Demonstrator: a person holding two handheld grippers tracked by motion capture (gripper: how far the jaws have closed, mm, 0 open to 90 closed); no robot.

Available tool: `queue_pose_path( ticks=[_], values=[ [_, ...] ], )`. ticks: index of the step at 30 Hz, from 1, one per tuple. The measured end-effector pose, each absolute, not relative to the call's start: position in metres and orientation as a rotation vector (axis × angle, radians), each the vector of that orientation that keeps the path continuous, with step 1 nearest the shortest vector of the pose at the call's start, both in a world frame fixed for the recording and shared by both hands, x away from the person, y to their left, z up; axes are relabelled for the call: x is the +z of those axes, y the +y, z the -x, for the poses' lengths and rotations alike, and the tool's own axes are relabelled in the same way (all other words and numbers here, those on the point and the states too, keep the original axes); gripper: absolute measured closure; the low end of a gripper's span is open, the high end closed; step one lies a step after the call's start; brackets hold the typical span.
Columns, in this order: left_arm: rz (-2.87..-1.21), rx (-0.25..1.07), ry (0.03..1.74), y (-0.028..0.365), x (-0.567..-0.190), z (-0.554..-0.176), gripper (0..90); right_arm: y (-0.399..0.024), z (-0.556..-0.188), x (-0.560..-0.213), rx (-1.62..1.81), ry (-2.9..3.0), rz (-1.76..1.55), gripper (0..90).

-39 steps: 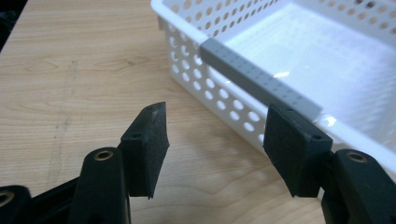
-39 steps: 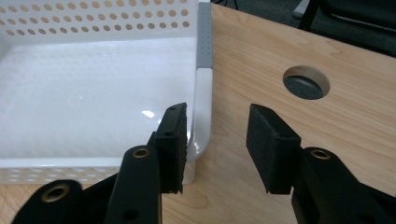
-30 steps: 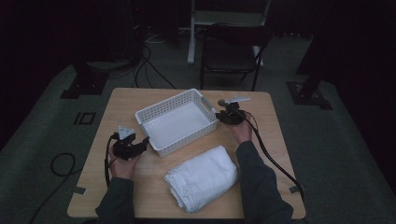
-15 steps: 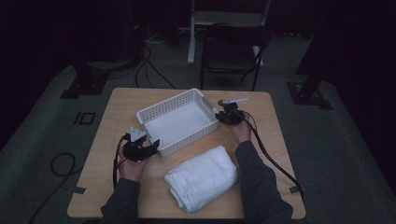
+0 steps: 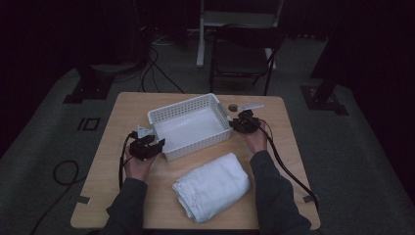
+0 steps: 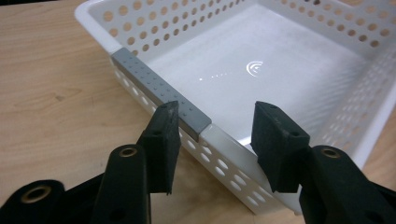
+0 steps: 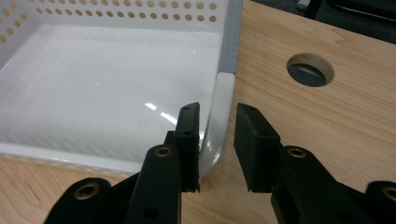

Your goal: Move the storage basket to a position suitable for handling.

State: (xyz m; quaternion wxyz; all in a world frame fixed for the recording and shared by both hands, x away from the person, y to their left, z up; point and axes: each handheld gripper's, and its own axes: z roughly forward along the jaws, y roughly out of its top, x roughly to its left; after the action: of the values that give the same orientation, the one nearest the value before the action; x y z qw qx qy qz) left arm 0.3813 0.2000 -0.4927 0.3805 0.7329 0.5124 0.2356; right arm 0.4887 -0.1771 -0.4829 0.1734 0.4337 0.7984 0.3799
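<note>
A white perforated basket [image 5: 195,147] stands empty in the middle of the wooden table [image 5: 122,112]. My left gripper [image 5: 155,146] is at its front left corner. In the left gripper view the jaws [image 6: 217,112] straddle the basket's rim [image 6: 224,144] beside a grey strip [image 6: 154,84]. They have just been closing, and a gap is left at the inner pad [image 6: 268,140]. My right gripper [image 5: 234,125] is at the basket's right corner, where its jaws [image 7: 215,112] are shut across the rounded rim [image 7: 219,116].
A folded white towel [image 5: 211,187] lies on the table in front of the basket, between the person's forearms. A round hole [image 7: 310,70] is cut in the tabletop past the right gripper. A chair [image 5: 244,49] stands beyond the table's far edge.
My left gripper has moved right, up to the basket's front left corner, and its jaws now sit over the rim. The right gripper and the basket have stayed put.
</note>
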Motion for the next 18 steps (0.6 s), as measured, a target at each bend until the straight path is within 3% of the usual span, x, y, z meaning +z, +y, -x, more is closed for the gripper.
queue_pose_path(
  ticks=[8,18],
  values=[
    [-1.899,0.604,1.304,0.2,-0.491,-0.409,57.9,-0.187,-0.481,-0.483,1.077,2.234,-1.261,64.5],
    [-1.906,0.593,1.309,0.197,-0.49,-0.435,63.1,-0.187,-0.468,-0.483,1.07,2.23,-1.238,62.5]
  ],
)
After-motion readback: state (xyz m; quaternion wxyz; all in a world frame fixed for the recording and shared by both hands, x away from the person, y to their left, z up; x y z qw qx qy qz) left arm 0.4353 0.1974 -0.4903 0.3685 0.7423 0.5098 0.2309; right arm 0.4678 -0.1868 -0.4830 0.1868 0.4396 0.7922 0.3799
